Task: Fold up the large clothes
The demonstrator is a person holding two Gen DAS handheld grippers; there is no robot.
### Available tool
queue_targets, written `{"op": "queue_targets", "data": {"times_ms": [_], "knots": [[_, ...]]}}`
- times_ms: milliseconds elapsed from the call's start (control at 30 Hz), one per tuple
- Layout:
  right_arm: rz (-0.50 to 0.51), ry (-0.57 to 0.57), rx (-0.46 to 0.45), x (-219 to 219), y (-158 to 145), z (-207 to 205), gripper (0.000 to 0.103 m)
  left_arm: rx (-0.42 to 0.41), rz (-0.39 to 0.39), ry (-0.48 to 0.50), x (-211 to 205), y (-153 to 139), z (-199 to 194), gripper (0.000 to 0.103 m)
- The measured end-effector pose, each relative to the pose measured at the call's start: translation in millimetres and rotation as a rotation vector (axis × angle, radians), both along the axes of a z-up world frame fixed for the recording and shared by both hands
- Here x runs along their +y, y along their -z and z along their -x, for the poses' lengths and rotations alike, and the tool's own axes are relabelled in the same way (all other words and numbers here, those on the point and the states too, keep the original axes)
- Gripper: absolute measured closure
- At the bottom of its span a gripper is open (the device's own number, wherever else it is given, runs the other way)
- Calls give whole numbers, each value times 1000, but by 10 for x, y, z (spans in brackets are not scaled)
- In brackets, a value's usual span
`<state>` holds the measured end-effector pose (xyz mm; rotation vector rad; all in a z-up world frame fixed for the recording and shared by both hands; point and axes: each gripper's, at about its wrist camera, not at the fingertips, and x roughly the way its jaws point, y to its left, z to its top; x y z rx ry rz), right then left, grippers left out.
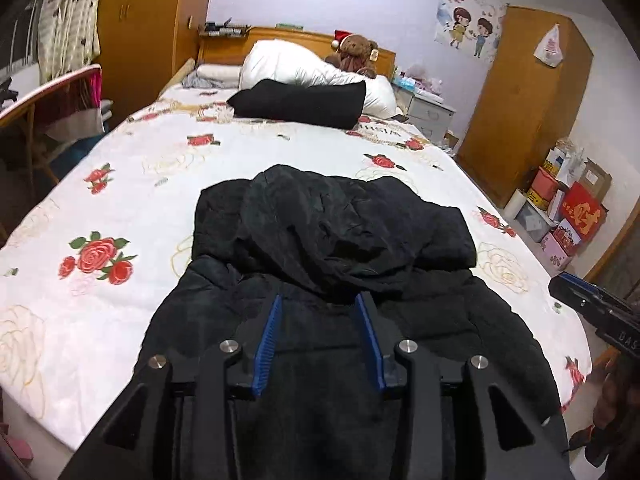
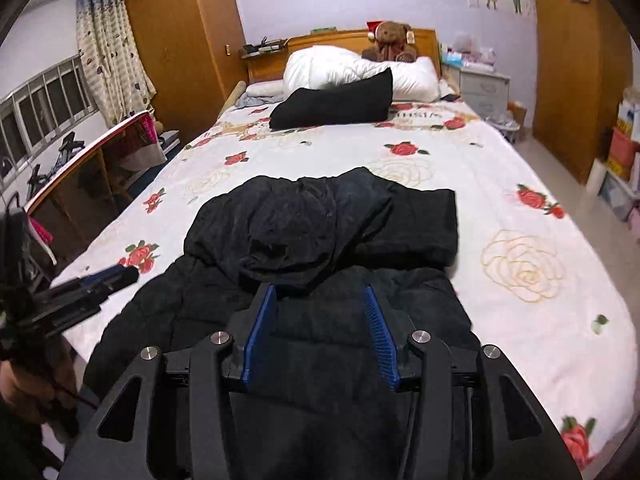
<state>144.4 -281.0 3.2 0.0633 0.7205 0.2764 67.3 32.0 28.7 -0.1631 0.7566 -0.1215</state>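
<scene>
A wide bed (image 1: 280, 152) with a white cover printed with red roses fills the room. On its near half lies a large black padded coat (image 1: 332, 248), lengthwise, its hood bunched toward the headboard. Farther up the bed a folded black garment (image 2: 336, 102) rests against white pillows (image 2: 360, 68), and a brown teddy bear (image 2: 390, 40) sits by the headboard. The left gripper (image 1: 318, 336) hovers over the coat's middle, blue-padded fingers apart, gripping nothing. The right gripper (image 2: 320, 332) hangs likewise above the coat, fingers spread, nothing between them
</scene>
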Motion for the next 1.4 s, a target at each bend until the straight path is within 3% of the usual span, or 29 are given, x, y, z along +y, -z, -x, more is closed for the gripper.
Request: {"op": "queue_targets", "data": {"times_ms": [433, 767, 1200, 1400], "knots": [[11, 55, 17, -182, 250, 472, 56, 4, -40, -12, -24, 27, 486, 61], [12, 115, 67, -417, 453, 476, 56, 57, -80, -50, 130, 283, 585, 60], [4, 76, 75, -297, 506, 270, 56, 67, -61, -15, 91, 311, 318, 56], [-55, 129, 166, -489, 784, 133, 56, 96, -79, -27, 68, 476, 139, 55]]}}
